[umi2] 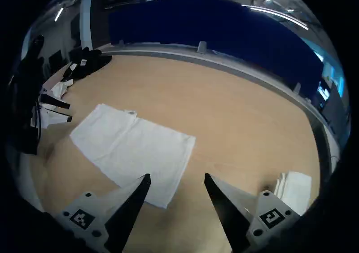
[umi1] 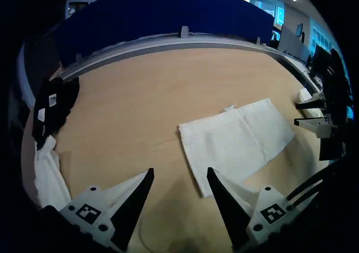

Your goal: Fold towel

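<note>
Left gripper view, towel (umi1: 238, 141) flat, bare table (umi1: 134, 118) around edges

Side by side and low over the table (umi1: 134, 100), both views face the blue partition (umi1: 157, 15), sharing the nearby towel (umi1: 235, 141) near frame centre.

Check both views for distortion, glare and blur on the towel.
Left gripper view: fisheye bows the far edge of the light wooden tabletop; white rectangular cloth towel sharp, evenly lit; windows top right blown out. Right gripper view: same bowing on the dark blue partition panel; ceiling strip light glares top right; towel sharp, no glare.
</note>
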A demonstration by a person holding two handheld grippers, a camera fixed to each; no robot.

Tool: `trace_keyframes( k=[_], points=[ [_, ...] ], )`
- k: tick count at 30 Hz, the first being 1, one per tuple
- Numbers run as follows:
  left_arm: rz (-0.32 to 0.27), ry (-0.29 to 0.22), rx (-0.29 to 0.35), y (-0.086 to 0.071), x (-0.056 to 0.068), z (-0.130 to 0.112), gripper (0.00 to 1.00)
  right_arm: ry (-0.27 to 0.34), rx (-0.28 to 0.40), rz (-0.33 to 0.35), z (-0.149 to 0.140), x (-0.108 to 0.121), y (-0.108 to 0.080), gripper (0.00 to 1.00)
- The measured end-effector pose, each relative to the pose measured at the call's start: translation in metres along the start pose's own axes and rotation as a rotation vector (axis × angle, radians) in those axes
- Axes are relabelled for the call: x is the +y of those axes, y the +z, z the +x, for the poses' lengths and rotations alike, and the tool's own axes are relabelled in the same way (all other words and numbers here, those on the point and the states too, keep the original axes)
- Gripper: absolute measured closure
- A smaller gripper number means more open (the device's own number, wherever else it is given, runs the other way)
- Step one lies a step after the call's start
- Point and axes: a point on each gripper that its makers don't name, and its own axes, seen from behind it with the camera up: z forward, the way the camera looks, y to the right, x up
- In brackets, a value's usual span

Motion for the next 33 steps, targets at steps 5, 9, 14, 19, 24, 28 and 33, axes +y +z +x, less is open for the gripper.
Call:
trace_keyframes(
  k=[5, 9, 14, 19, 24, 28, 33],
  points=[
    [0.008, -0.015, -0.006, -0.009, 0.000, -0.014, 0.13, 0.002, -0.011, 0.005, -0.012, -0.003, -0.007, 0.08],
    [0.015, -0.030, -0.008, -0.014, -0.002, -0.022, 0.13, -0.007, -0.021, 0.013, -0.019, -0.004, -0.009, 0.08],
    [0.026, -0.051, -0.007, -0.020, -0.004, -0.027, 0.13, -0.035, -0.035, 0.032, -0.024, -0.005, -0.009, 0.07],
    [0.044, -0.067, -0.006, -0.030, -0.008, -0.033, 0.13, -0.082, -0.057, 0.081, -0.030, -0.012, -0.010, 0.08],
    [0.067, -0.083, -0.005, -0.045, -0.014, -0.042, 0.13, -0.147, -0.090, 0.132, -0.038, -0.017, -0.010, 0.15],
    [0.077, -0.096, -0.005, -0.055, -0.018, -0.048, 0.13, -0.189, -0.110, 0.150, -0.043, -0.017, -0.009, 0.18],
    [0.090, -0.108, -0.008, -0.062, -0.024, -0.055, 0.13, -0.209, -0.119, 0.157, -0.045, -0.017, -0.005, 0.29]
  ],
)
